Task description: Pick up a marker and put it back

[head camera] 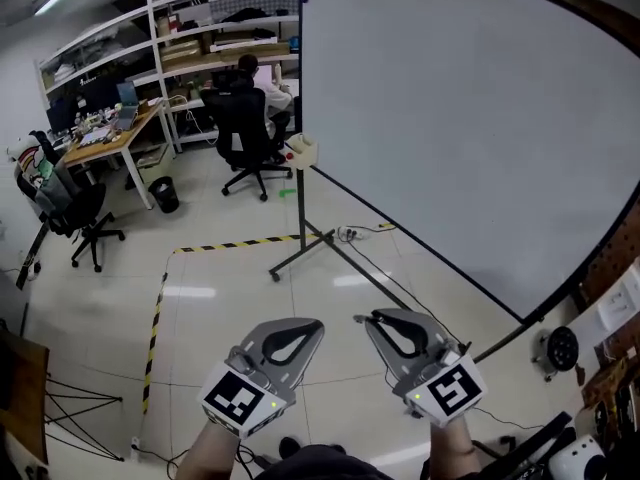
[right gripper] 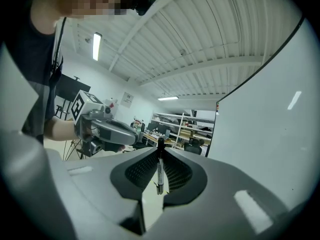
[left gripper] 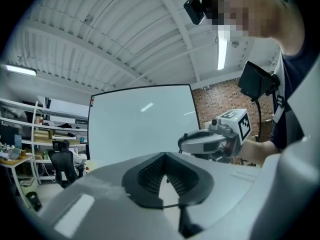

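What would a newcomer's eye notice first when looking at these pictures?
The large whiteboard on its stand fills the right of the head view. Low in front, the right gripper clamps a marker between its jaws, while the left gripper is shut and empty. At the upper left, a person sits in a black chair.

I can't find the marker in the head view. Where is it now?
In the right gripper view, the marker is clamped between the jaws of the right gripper, with the whiteboard to its right.

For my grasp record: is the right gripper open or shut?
Shut on the marker. The right gripper pinches it upright between its jaws, in its own view.
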Demonstrator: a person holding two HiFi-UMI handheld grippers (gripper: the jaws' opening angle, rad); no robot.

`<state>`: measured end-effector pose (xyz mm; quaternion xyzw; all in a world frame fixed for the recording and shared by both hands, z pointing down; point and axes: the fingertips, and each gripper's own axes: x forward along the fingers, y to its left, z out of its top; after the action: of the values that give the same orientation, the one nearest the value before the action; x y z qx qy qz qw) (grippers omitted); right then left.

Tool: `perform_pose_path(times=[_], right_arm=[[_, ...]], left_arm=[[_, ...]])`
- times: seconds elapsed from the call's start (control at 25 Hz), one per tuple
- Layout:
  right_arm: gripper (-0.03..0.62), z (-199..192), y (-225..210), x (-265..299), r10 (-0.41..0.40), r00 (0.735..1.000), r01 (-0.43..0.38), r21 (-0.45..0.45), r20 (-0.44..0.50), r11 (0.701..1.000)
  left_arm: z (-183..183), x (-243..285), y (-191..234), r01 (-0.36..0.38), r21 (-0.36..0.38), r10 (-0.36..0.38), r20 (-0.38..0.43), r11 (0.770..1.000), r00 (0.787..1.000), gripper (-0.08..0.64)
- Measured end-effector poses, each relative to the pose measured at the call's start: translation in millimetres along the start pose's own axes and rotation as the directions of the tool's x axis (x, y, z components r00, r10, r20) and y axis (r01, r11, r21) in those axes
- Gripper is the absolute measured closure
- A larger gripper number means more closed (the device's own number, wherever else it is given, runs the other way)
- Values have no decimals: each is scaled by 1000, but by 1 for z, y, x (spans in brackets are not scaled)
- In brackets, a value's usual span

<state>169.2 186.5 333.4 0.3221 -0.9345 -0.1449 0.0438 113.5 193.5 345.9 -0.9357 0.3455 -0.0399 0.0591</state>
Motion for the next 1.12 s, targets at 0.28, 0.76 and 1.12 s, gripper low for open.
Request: perform_pose_path(times=[0.28,0.76,1.12], right_arm=[[555,6,4,-9,16,1000,-16,-18,21,1000],[555,-17,-2,-47,-40,998,42,47,-46,998],[555,-17,-3,-67,-53,998,55,77,-18,996]], left_arm=[[5,-4,-9,-12,35,12,-6,999,1000,554],[3,-5,-27,-26,52,27,-19,998,999,554],[11,-6,-46,-30,78,33,-34,997,999,554]])
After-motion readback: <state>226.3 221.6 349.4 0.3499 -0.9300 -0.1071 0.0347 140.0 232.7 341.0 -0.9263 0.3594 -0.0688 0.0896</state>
